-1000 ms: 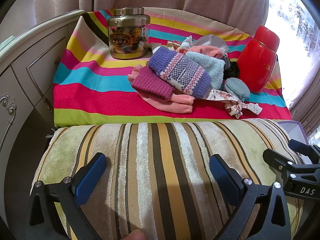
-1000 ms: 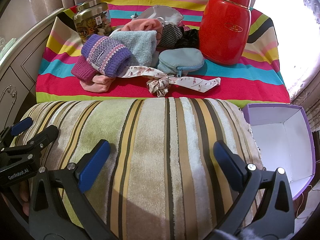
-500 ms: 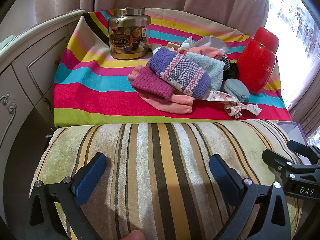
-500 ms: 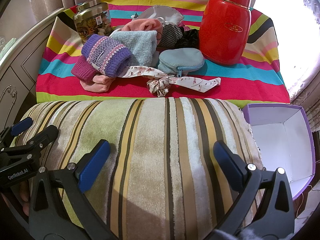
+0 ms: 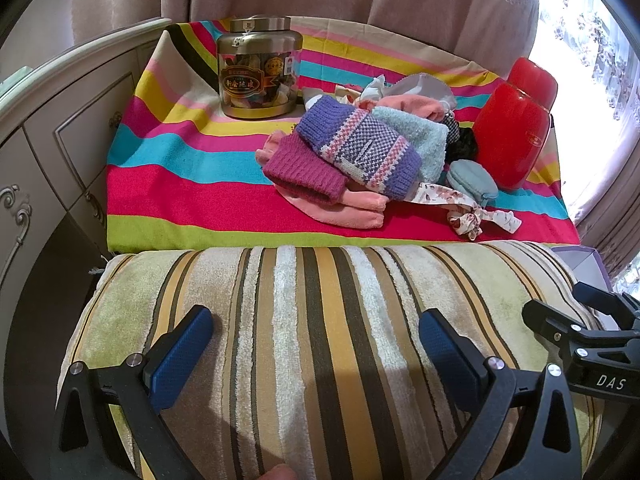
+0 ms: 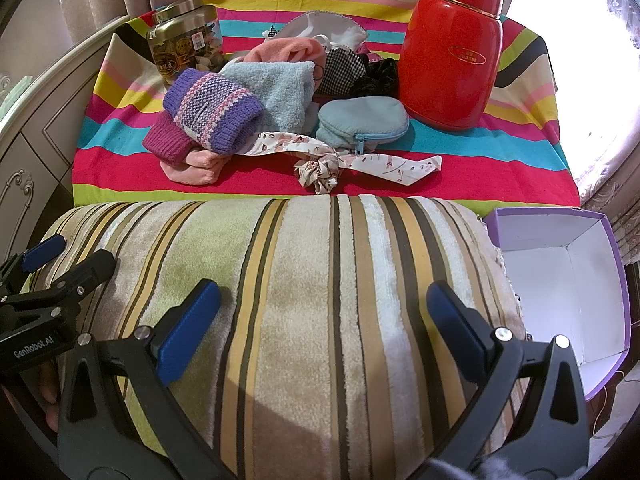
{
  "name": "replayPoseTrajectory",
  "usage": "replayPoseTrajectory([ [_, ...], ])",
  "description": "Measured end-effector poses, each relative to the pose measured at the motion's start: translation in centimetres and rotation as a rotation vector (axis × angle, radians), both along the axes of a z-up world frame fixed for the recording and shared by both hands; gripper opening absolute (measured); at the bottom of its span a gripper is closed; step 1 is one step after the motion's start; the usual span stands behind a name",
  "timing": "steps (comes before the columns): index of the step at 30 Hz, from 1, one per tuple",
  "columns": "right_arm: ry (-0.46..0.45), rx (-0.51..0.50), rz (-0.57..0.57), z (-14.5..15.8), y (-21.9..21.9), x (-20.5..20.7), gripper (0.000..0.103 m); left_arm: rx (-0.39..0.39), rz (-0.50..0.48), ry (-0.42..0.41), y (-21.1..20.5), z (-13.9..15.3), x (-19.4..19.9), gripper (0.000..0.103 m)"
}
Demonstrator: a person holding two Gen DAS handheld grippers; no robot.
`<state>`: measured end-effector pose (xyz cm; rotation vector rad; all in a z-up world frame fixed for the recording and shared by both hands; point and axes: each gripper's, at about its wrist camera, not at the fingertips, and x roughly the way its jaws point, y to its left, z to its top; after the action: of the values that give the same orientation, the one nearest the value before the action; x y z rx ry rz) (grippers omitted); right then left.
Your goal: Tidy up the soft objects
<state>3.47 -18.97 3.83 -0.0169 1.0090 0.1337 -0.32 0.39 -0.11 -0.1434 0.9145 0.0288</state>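
Both claws spread and idle over the striped cushion; soft pile untouched on the table.

Left to right: left claw (image 5: 316, 344) spread wide, empty, hovering over the plush olive-and-tan striped cushion (image 5: 320, 320), likely a staging spot short of the pile. Round metal-lidded snack jar (image 6: 182, 46) stands rear left on the rainbow-striped tablecloth (image 5: 180, 200), apart from the soft stuff. Soft pile sits mid-table: purple-pink knit sock (image 6: 214, 110) across a magenta knit cuff (image 6: 166, 140), pale blue fleece sock (image 6: 276, 94) behind, floral fabric hair tie (image 6: 324, 168) in front, light blue zip pouch (image 6: 362, 124) beside the red thermos (image 6: 454, 56). Right claw (image 6: 324, 326) also spread, holding nothing. Open purple-rimmed white box (image 6: 568, 276) sits empty at right, below table edge, probably the bin for the pile.
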Motion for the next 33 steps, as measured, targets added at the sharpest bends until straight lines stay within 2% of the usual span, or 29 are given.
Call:
replayPoseTrajectory([
  [18, -0.035, 0.011, -0.002, 0.1, -0.3, -0.5, 0.103, -0.023, 0.005, 0.000, 0.2, 0.1, -0.2, 0.103],
  [27, -0.054, 0.011, -0.004, -0.1, -0.2, -0.5, 0.103, -0.035, 0.028, 0.056, 0.3, 0.2, 0.9, 0.103],
  [29, -0.049, 0.015, -0.005, -0.1, -0.3, -0.4, 0.103, -0.068, 0.044, 0.035, 0.7, 0.6, 1.5, 0.103],
  [33, -0.015, 0.013, 0.014, 0.0, -0.3, 0.5, 0.103, -0.196, 0.043, 0.002, 1.6, 1.2, 3.9, 0.103],
])
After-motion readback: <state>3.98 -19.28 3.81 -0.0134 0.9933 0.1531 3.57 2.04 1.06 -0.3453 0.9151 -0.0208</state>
